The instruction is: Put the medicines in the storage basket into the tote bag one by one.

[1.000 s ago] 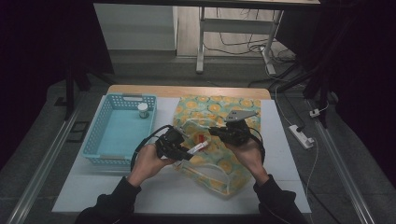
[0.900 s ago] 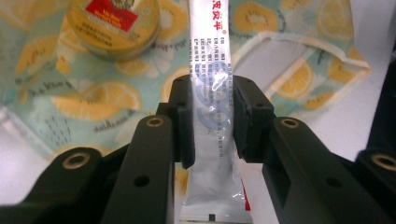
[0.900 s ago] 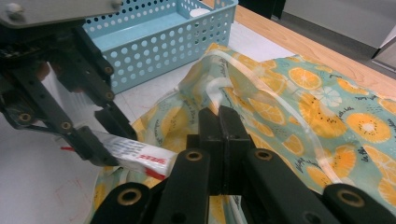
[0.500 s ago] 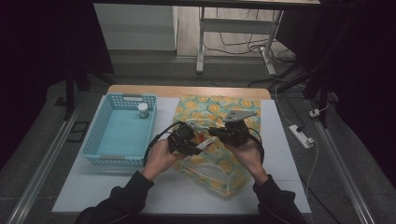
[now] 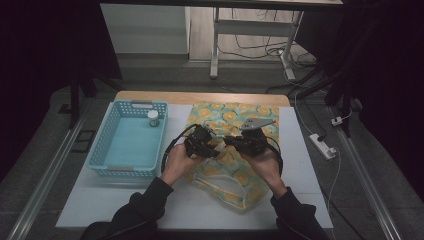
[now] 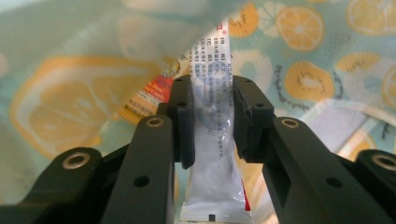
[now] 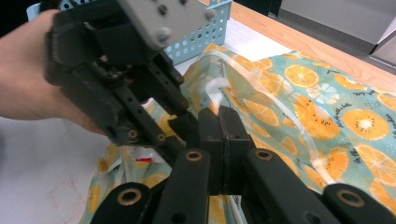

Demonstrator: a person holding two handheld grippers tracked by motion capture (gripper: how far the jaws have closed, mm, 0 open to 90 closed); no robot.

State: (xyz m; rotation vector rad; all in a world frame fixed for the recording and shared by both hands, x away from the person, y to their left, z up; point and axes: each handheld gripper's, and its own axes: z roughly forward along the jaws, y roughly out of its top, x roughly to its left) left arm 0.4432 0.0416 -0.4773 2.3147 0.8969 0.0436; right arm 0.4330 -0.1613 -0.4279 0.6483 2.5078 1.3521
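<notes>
A teal bag [image 5: 235, 175] printed with orange and lemon slices lies on the white table [image 5: 125, 210]. My left gripper [image 5: 212, 149] is shut on a white sachet [image 6: 212, 140] with printed text and a red patch. The sachet's top end pokes under the bag's lifted edge [image 6: 70, 93]. Just right of it, my right gripper [image 5: 227, 141] is shut on the bag's edge and holds the mouth up. In the right gripper view the right gripper [image 7: 219, 116] stands closed against the bag [image 7: 327, 107], with the left gripper [image 7: 182, 123] close beside it. A bit of the sachet [image 7: 140, 156] shows below.
A light blue plastic basket [image 5: 122, 171] stands at the left of the table, with a small white-capped jar [image 5: 153, 118] in its far corner. Its perforated wall [image 7: 205, 32] shows behind the left gripper. A power strip [image 5: 322, 145] lies off the table's right edge.
My left gripper has carried the sachet to the right, from near the basket to the bag's mouth. The right gripper has stayed on the bag's edge.
</notes>
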